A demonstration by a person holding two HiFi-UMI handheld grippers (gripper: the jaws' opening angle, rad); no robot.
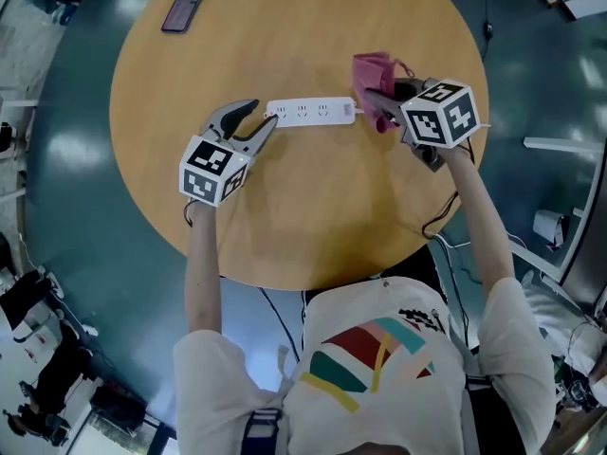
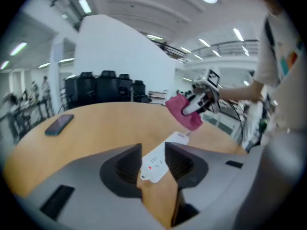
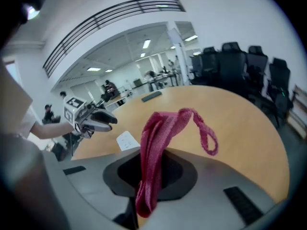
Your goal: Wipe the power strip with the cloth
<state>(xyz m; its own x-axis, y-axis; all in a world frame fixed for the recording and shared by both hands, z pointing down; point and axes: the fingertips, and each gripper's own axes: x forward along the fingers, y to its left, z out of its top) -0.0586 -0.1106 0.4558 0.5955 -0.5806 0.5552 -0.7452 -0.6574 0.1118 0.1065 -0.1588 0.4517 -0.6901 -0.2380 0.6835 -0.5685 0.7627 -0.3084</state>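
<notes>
Head view, starting upper left: there's a dark phone (image 1: 185,6) lying flat near the edge of the round wooden table (image 1: 285,207), well away from everything else. Moving right, the left gripper (image 1: 264,112) sits left of centre with its black-and-white marker cube toward the person. Its tongs are spread fairly wide and not gripping anything. In its own view the near end of the power strip shows in the gap between the two pads, but they aren't pressing on it. The power strip (image 1: 311,112) itself is white and lies flat across the middle of the table, running left to right in the frame, with its left end just beside the left tong tips. As for writing, there's a small red mark near that end and a little label patch on the far end, both too small to read. No brand I can make out. Right of the strip is the cloth (image 1: 373,74), a pinkish-red thing with a hanging loop, just beside the strip's right end. I can't tell if it's actually touching. The right gripper (image 1: 377,105) at centre right has its tongs clamped on that cloth, which bunches up between them. The person's white shirt has coloured stripes and some tiny dark print, unreadable.
</notes>
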